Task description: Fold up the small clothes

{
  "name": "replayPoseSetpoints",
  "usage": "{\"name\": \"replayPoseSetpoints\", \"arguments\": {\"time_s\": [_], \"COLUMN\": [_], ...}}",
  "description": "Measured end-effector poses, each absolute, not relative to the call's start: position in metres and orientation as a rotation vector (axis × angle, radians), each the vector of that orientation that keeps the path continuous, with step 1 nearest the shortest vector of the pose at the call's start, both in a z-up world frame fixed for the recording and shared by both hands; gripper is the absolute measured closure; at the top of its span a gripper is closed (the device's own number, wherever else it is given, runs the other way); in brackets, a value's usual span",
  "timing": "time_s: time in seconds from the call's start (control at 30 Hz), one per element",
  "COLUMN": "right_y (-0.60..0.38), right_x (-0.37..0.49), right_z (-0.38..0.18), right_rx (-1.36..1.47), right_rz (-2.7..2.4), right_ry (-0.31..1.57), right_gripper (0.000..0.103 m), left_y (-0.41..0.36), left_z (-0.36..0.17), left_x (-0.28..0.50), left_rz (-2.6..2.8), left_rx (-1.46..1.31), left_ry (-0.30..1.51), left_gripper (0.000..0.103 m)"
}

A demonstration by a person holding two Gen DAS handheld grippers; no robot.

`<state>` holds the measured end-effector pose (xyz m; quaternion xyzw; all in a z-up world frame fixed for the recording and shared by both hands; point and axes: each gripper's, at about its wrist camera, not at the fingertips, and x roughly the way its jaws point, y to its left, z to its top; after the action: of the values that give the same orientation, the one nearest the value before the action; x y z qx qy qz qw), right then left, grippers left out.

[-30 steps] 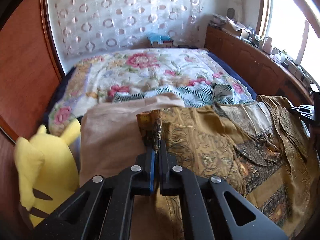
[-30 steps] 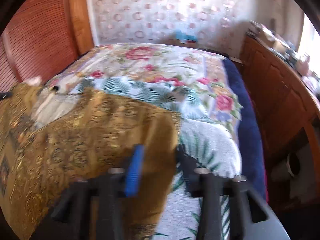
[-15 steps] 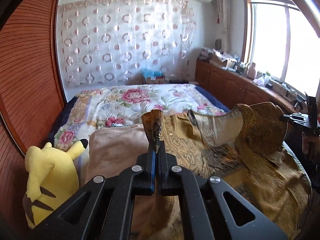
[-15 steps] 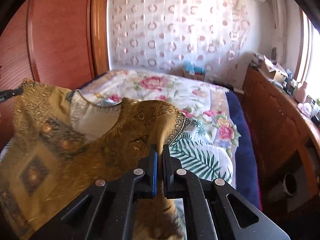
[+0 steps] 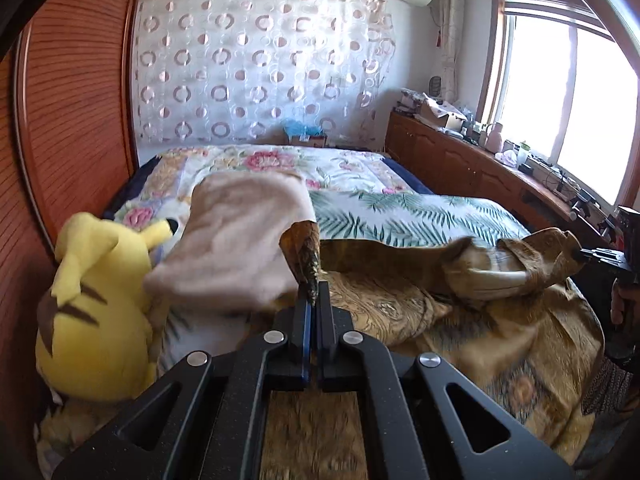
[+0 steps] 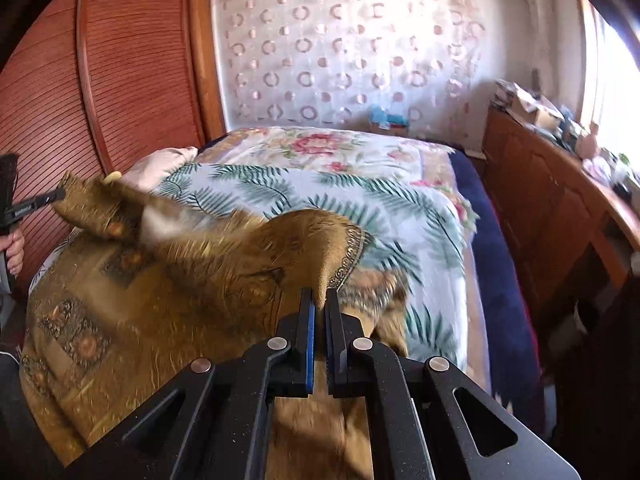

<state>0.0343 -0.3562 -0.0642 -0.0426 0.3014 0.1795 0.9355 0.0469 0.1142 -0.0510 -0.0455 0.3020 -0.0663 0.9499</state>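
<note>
Left wrist view: left hand-held gripper [image 5: 313,300] is clamped on one top corner of the gold patterned garment [image 5: 400,304], while the right hand-held gripper [image 6: 320,304] is clamped on the other corner, prob. so the top edge is held taut and can be brought over the part lying on the bed [image 6: 400,184] for a fold. Garment sits half lifted, rest spread on the leaf-print cover, w/ a beige cloth [image 5: 240,236] and yellow plush toy [image 5: 92,304] beside it; room has wood wardrobe doors, circle-print curtain, window.
</note>
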Motion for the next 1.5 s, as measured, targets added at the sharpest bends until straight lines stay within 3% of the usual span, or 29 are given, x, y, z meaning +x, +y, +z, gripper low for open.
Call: {"name": "replayPoseSetpoints", "arguments": {"time_s": [0.4,0.5,0.57,0.6,0.73,0.87,0.93,1.03,1.5], "right_y": [-0.359,-0.367,-0.373,-0.377,-0.385,-0.378,-0.371,-0.360,-0.351], "right_x": [-0.018,-0.016,-0.017,-0.016,-0.005,0.014,0.032,0.055,0.100], "right_z": [-0.050,-0.052,-0.048,-0.044,-0.031,-0.031,-0.040,-0.053,-0.079], "right_rx": [-0.131,-0.123,-0.108,-0.106,-0.107,-0.129,-0.143,-0.147,-0.145], "right_rz": [0.382,0.371,0.358,0.333,0.277,0.257,0.251,0.271,0.314], "right_ry": [0.727,0.753,0.737,0.721,0.674,0.657,0.679,0.707,0.831], "right_gripper": [0.099,0.099,0.090,0.082,0.077,0.068,0.054,0.049,0.049], "left_y": [0.124,0.129,0.135,0.140,0.145,0.148,0.149,0.146,0.134], "left_z": [-0.049,-0.050,-0.048,-0.046,-0.044,-0.046,-0.053,-0.066,-0.115], "left_x": [-0.009,-0.010,-0.006,0.000,0.023,0.053,0.070,0.088,0.090], "left_rz": [-0.123,-0.097,-0.080,-0.080,-0.040,-0.027,-0.024,-0.063,-0.158], "left_rx": [-0.098,-0.083,-0.099,-0.107,-0.065,-0.052,-0.044,-0.041,-0.035], "left_ry": [0.664,0.655,0.642,0.638,0.634,0.636,0.663,0.717,0.916], "left_gripper": [0.099,0.081,0.060,0.059,0.049,0.049,0.049,0.049,0.049]}}
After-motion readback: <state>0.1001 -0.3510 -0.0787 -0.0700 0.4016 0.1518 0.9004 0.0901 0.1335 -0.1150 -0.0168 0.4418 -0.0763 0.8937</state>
